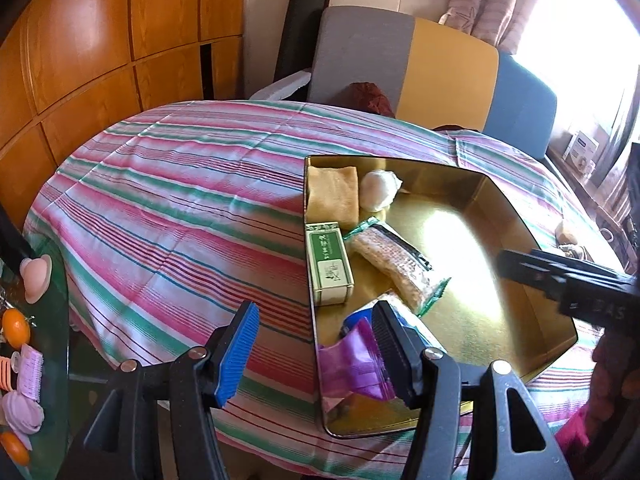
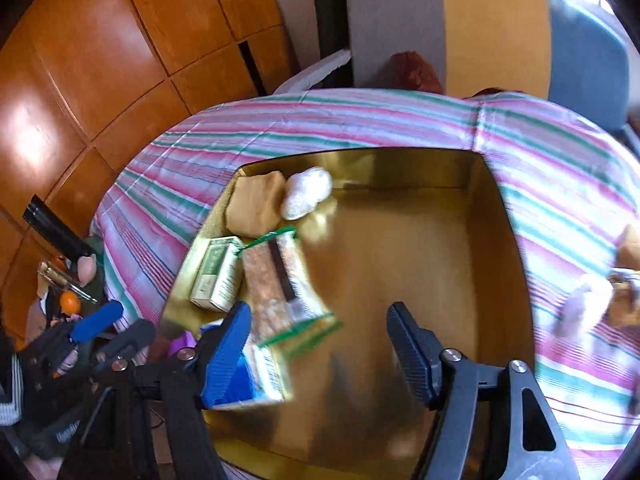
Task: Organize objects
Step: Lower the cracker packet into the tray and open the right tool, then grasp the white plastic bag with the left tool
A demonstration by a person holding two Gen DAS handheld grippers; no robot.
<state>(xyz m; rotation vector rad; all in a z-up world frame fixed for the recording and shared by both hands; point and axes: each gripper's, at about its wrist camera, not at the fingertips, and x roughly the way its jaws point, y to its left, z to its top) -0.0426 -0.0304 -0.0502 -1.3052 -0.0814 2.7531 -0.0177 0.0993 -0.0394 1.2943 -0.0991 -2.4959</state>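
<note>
A gold metal tray (image 1: 500, 292) (image 2: 400, 280) lies on a striped tablecloth. Along its left side it holds a tan packet (image 1: 332, 196) (image 2: 252, 204), a white wrapped ball (image 1: 378, 190) (image 2: 306, 192), a green-and-white box (image 1: 329, 262) (image 2: 218, 276), a clear snack bar with green ends (image 1: 394, 266) (image 2: 280, 284), a blue-and-white packet (image 2: 260, 372) and a purple packet (image 1: 352, 364). My left gripper (image 1: 316, 352) is open and empty over the tray's near left edge. My right gripper (image 2: 320, 354) is open and empty above the tray; it also shows in the left wrist view (image 1: 560, 280).
The striped tablecloth (image 1: 180, 208) covers a round table. A sofa with grey, yellow and blue cushions (image 1: 448, 64) stands behind it, and wooden cabinets (image 1: 100, 40) to the left. A glass side table (image 1: 48, 320) at the left holds oranges and pink items. Small snacks (image 2: 624, 268) lie right of the tray.
</note>
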